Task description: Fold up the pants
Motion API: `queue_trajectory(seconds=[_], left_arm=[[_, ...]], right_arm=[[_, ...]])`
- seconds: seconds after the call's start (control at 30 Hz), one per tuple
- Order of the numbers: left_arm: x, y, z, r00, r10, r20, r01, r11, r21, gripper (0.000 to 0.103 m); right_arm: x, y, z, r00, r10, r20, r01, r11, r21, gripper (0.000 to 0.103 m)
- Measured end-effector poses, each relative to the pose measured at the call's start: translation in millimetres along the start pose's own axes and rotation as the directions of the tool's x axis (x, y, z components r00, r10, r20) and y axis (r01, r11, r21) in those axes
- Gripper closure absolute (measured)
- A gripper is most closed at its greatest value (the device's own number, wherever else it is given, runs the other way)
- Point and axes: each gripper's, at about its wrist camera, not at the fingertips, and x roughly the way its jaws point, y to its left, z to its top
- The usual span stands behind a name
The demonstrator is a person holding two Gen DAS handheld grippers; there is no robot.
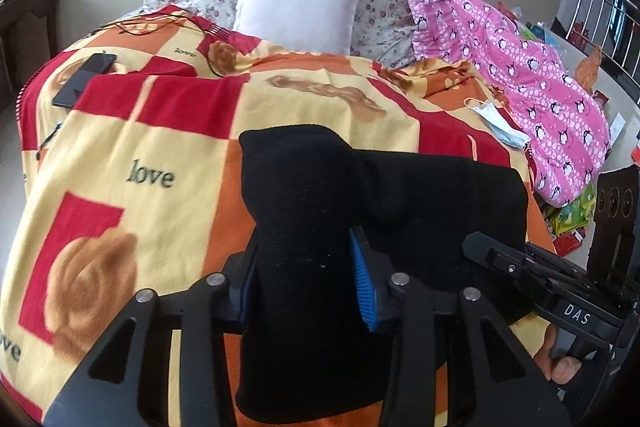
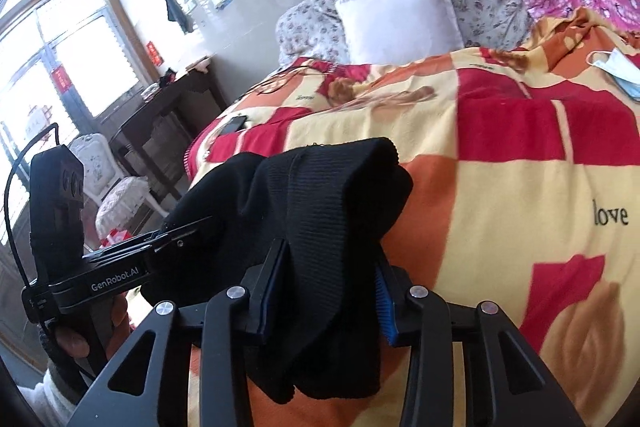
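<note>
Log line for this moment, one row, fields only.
step: fold pants | left gripper: shut on black pants | right gripper: shut on black pants | pants: bunched, held over patterned blanket | nearby: white pillow, face mask

Each camera sits just behind its own tool, looking forward along the fingers, low and close over the bed. Both views face the headboard end and share the patterned blanket (image 1: pixel 168 131), the white pillow (image 1: pixel 296 11) and the black pants (image 1: pixel 304 227); each also catches the other tool at its edge.

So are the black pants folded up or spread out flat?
Neither: the pants hang bunched, pinched in both grippers' jaws above the blanket.
</note>
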Motion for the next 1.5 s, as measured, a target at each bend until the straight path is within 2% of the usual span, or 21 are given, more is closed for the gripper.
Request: queue_trajectory(seconds=[0.13,0.17,0.23,0.27,0.33,0.43,0.5,0.57,0.63,0.8,0.87,1.0,1.13,1.33,1.5], left_arm=[[42.5,0.3,-2.0,0.995,0.007,-0.099,-0.007,1.0,-0.006,0.063],[52.0,2.9,-4.9,0.993,0.033,-0.112,-0.034,0.999,-0.01,0.055],[54.4,5.5,-6.6,0.995,0.027,-0.094,-0.028,0.999,-0.016,0.048],[54.0,6.8,-6.3,0.995,0.026,-0.097,-0.028,0.999,-0.018,0.043],[50.0,9.6,-4.7,0.994,0.034,-0.103,-0.036,0.999,-0.021,0.041],[39.6,7.9,-2.8,0.993,0.075,-0.089,-0.075,0.997,0.003,0.041],[30.6,4.0,-2.8,0.991,0.121,-0.062,-0.12,0.993,0.022,0.041],[25.8,1.1,-4.0,0.989,0.139,-0.052,-0.137,0.99,0.037,0.04],[26.3,-1.9,-8.0,0.987,0.153,-0.051,-0.151,0.987,0.05,0.037],[37.1,-8.6,-20.2,0.981,0.189,-0.046,-0.185,0.98,0.077,0.031],[37.7,-9.9,-21.1,0.98,0.198,-0.035,-0.194,0.977,0.082,0.03],[36.5,-12.0,-14.9,0.978,0.204,-0.033,-0.2,0.975,0.093,0.03],[41.4,-11.9,-10.4,0.976,0.212,-0.04,-0.208,0.974,0.09,0.029],[52.8,-11.9,-6.7,0.976,0.214,-0.047,-0.209,0.974,0.083,0.022],[51.8,-14.0,-6.3,0.976,0.214,-0.045,-0.21,0.974,0.087,0.022]], right_arm=[[21.0,-28.1,0.0,0.998,-0.045,-0.044,0.047,0.998,0.049,0.06],[29.1,-35.1,-1.3,0.996,-0.057,-0.07,0.061,0.997,0.053,0.058],[45.4,-46.1,-6.9,0.989,-0.09,-0.115,0.096,0.994,0.046,0.05],[44.8,-50.3,-8.8,0.992,-0.08,-0.101,0.086,0.994,0.062,0.05],[36.9,-49.6,-8.1,0.992,-0.082,-0.094,0.088,0.995,0.055,0.049],[13.3,-36.1,-1.4,0.985,-0.165,-0.052,0.164,0.986,-0.019,0.047],[-0.3,-26.8,1.7,0.989,-0.148,-0.027,0.146,0.988,-0.045,0.051],[-10.5,-9.2,3.0,0.993,-0.116,-0.014,0.114,0.989,-0.096,0.063],[-9.9,8.3,2.0,0.994,-0.104,-0.027,0.098,0.982,-0.159,0.071],[23.9,19.0,-24.8,0.976,-0.176,-0.128,0.141,0.96,-0.243,0.075],[26.2,12.8,-34.3,0.981,-0.16,-0.111,0.132,0.965,-0.227,0.075],[16.0,9.9,-21.0,0.988,-0.119,-0.1,0.1,0.979,-0.175,0.074],[15.4,8.5,3.1,0.987,-0.151,-0.05,0.14,0.975,-0.174,0.067],[58.8,-19.3,14.9,0.973,-0.205,-0.103,0.192,0.974,-0.121,0.066],[55.7,-17.8,14.7,0.976,-0.195,-0.091,0.185,0.976,-0.113,0.062]])
